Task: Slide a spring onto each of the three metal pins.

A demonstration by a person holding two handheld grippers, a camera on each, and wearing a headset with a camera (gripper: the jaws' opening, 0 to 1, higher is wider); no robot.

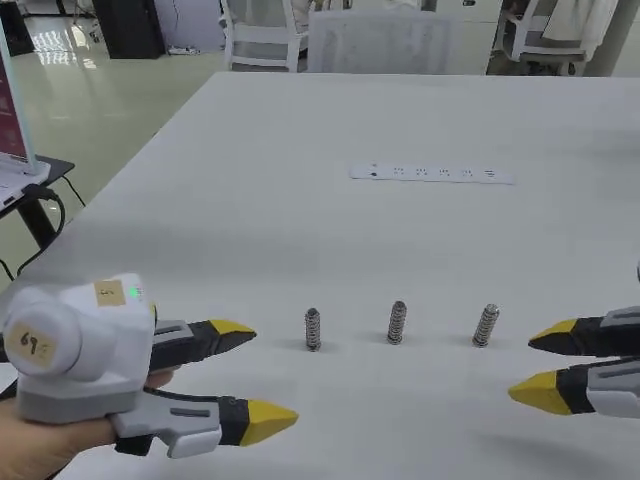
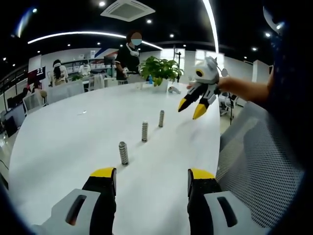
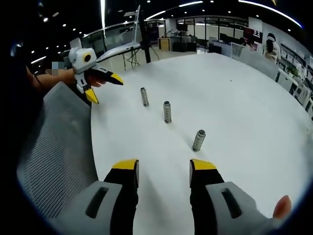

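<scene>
**All three springs looked seated, nothing in my tongs**

Nearest me, my left tongs [image 1: 272, 375] were spread open and empty, hovering just above the surface [image 1: 420, 110] at the left end of the row. My right tongs [image 1: 520, 368] hung at the right end, also released and carrying nothing.

Between them, three springs stood upright in a line, well apart from each other: the left spring [image 1: 313, 329], the middle spring [image 1: 397, 322] and the right spring [image 1: 486, 325]. I could not see the pins themselves. Still, coils that stand straight with no support are most likely each on a pin, so I judged all three placements done. No loose spring lay anywhere on the surface, so I saw nothing left to thread. At most, each could be checked for being fully down.

Farther off lay a white strip [image 1: 430, 173], and chairs [image 1: 380, 40] stood beyond the far edge.
</scene>
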